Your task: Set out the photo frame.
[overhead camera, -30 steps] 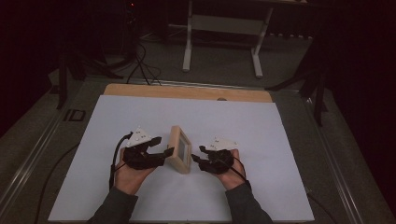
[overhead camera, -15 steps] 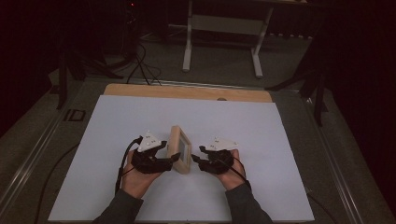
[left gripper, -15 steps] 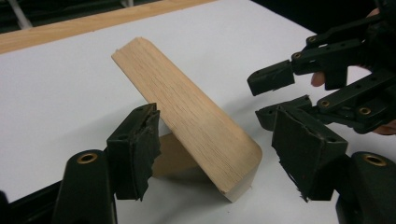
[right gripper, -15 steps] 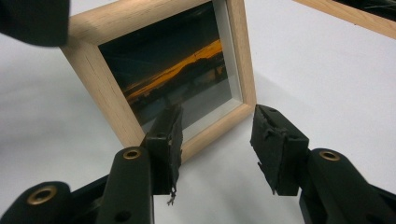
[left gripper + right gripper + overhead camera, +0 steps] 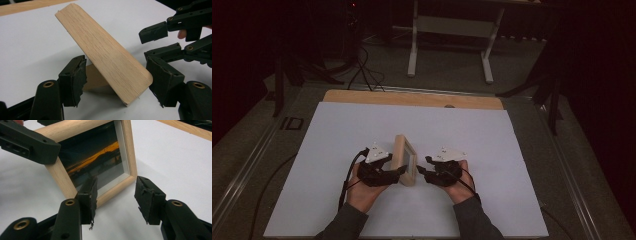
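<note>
A: Start at the left. The left gripper [image 5: 398,172] has its jaws spread around the near end of the frame [image 5: 405,159], one pad on each side of the wooden edge. In the left gripper view there's a gap on both sides, so I'd call it open, holding nothing yet.

B: And the frame sits upright on the white mat [image 5: 332,150], mid-table, between the two hands?

A: Yes, leaning on its back stand [image 5: 93,78]. That's the risk: a pad nudging one side before the other could tip it over or slide it across the mat.

B: The right gripper [image 5: 422,172]?

A: Open too, jaws wide, empty, just beside the glass face. Its left pad [image 5: 90,192] is in front of the lower rail; pushing in could scratch the glass or knock the frame toward the left gripper.

B: Anything in the way?

A: No. The mat is bare around them; the wooden strip [image 5: 412,98] and the stand legs [image 5: 413,55] lie well beyond.
</note>
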The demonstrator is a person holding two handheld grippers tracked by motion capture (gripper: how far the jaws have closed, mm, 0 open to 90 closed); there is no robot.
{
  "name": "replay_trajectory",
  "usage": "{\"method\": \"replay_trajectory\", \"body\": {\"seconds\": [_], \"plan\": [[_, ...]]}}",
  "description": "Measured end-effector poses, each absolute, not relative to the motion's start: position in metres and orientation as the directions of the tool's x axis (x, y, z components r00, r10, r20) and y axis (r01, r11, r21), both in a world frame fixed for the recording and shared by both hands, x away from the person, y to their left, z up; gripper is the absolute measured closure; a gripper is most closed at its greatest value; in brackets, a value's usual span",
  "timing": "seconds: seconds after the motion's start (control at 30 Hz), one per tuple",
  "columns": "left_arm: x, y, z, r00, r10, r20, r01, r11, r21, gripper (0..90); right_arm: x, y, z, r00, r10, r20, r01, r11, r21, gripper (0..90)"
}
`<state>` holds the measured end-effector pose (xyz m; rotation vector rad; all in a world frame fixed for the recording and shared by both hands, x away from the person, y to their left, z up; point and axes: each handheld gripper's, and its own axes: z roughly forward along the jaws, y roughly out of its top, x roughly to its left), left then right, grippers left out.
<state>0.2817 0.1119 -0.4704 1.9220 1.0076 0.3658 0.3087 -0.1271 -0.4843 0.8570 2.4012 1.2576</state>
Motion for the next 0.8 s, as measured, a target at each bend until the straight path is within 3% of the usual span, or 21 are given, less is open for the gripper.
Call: {"method": "replay_trajectory", "body": {"seconds": [0.8], "plan": [[0.2845,0.1093,-0.4725,0.614,0.77,-0.172,0.534,-0.245,0.809,41.5,0.3107,-0.1327,-0.4808,-0.764,0.645,0.019,0.37,0.414,0.832,49.6]]}}
